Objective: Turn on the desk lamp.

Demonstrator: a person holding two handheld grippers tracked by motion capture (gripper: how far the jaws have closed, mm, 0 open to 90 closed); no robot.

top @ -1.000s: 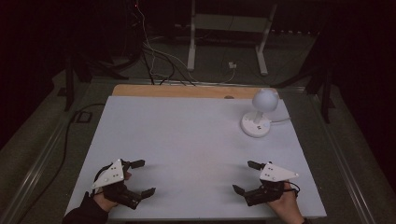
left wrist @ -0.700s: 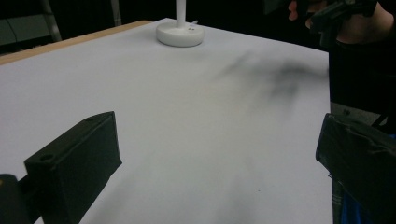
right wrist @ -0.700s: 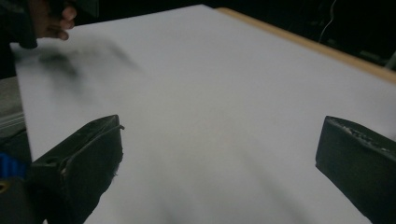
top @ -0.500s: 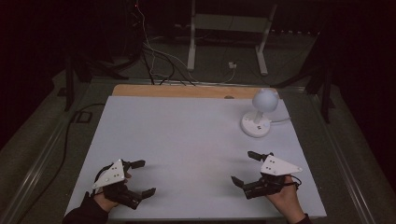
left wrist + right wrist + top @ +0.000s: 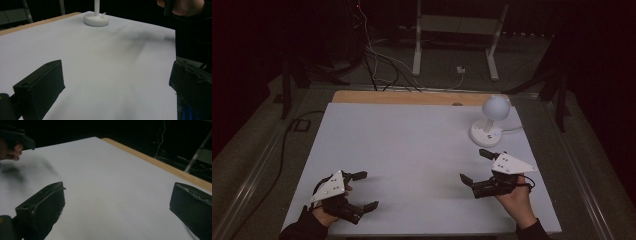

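Grippers at rest over a white table (image 5: 412, 150): the left gripper (image 5: 364, 191), held low near the front left corner, has its jaws spread wide with nothing between them. Across the board, the right gripper (image 5: 475, 167) is likewise gaping and empty, near the small white lamp (image 5: 490, 121) that stands upright at the far right of the table, apart from both tools.
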